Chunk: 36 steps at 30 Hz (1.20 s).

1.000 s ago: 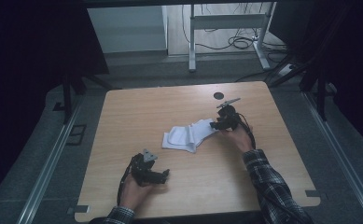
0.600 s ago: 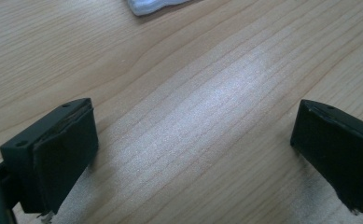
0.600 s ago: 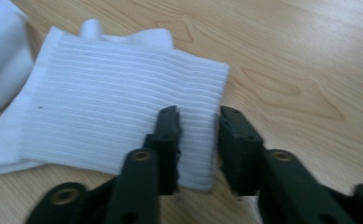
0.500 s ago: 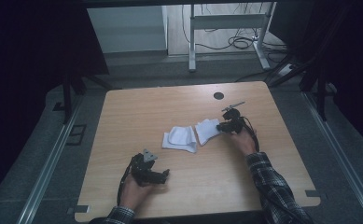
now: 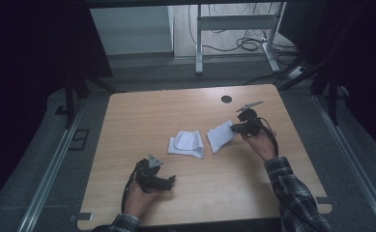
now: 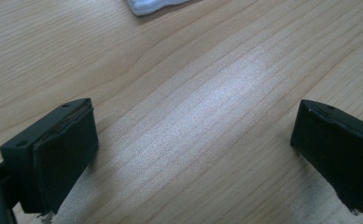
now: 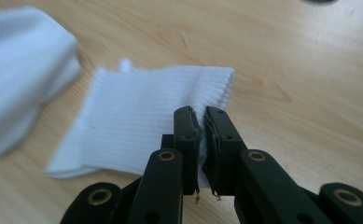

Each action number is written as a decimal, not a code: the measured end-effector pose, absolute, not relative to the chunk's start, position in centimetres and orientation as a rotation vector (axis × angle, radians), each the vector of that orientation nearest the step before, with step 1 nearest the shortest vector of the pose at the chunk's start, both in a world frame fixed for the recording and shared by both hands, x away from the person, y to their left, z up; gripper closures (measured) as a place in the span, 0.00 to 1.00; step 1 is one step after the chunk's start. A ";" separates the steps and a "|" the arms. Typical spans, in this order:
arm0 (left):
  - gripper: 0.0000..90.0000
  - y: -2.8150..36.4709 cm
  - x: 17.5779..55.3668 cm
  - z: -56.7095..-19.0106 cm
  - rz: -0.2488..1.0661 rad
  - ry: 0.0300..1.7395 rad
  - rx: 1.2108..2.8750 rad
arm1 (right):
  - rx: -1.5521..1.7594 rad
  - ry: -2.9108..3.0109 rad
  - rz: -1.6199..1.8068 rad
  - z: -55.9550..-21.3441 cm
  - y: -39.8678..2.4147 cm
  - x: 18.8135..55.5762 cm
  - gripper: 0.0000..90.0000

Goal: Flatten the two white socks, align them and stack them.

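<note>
Two white socks are on the wooden table [image 5: 142, 111]. One sock [image 5: 187, 143] lies folded near the middle, and its edge [image 6: 156, 5] shows at the top of the left gripper view. The other sock [image 5: 220, 137] hangs just right of it, its ribbed cuff [image 7: 137, 126] pinched in my right gripper [image 5: 236, 127], whose jaws have just been closing and now press on the fabric [image 7: 201, 114]. My left gripper [image 5: 168, 181] rests near the front left of the table, its jaws wide apart over bare wood [image 6: 193, 135].
A round black hole [image 5: 226, 99] sits in the table's far right part, behind my right hand. A metal frame [image 5: 200, 38] and loose cables [image 5: 253, 46] stand on the floor beyond the far edge. Dark rails run along both sides of the table.
My right gripper closed on one sock and drew it right and up, away from the other sock. The left gripper stayed where it was.
</note>
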<state>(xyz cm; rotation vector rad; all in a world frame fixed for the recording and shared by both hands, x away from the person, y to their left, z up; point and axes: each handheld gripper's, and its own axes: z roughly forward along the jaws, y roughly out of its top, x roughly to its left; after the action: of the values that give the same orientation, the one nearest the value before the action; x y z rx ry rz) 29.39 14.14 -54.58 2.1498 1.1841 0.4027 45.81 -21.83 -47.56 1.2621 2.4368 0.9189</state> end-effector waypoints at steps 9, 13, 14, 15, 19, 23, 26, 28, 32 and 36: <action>0.01 14.2 29.4 -54.6 0.406 1.175 2.159 | 1.204 2.438 1.066 -42.2 -19.9 45.2 0.92; 0.01 14.2 29.4 -54.6 0.406 1.175 2.160 | 1.185 2.435 1.086 -40.4 -18.4 45.3 0.92; 0.01 14.2 29.4 -54.5 0.406 1.175 2.160 | 1.171 2.431 1.091 -40.0 -17.9 45.2 0.92; 0.01 14.2 29.4 -54.5 0.407 1.175 2.161 | 1.144 2.425 1.108 -39.4 -17.5 45.2 0.92; 0.01 14.2 29.4 -54.6 0.408 1.174 2.158 | 1.099 2.386 1.158 -37.1 -16.6 44.9 0.92; 0.01 14.2 29.4 -54.6 0.408 1.176 2.155 | 1.047 2.333 1.229 -33.9 -16.3 44.2 0.92; 0.01 14.2 29.4 -54.6 0.406 1.175 2.158 | 1.024 2.283 1.257 -31.6 -16.8 43.5 0.92; 0.01 14.2 29.4 -54.6 0.406 1.176 2.157 | 1.034 2.256 1.264 -30.8 -17.5 43.3 0.92; 0.01 14.2 29.5 -54.6 0.410 1.174 2.157 | 1.082 2.243 1.214 -32.0 -19.1 43.4 0.92; 0.01 14.2 29.4 -54.6 0.408 1.173 2.158 | 1.178 2.253 1.176 -35.3 -21.2 44.1 0.91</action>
<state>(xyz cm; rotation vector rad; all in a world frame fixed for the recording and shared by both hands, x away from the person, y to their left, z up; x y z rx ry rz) 29.44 14.20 -54.56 2.1581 1.1731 0.4076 44.12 -21.22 -35.31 1.1779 2.2534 1.1760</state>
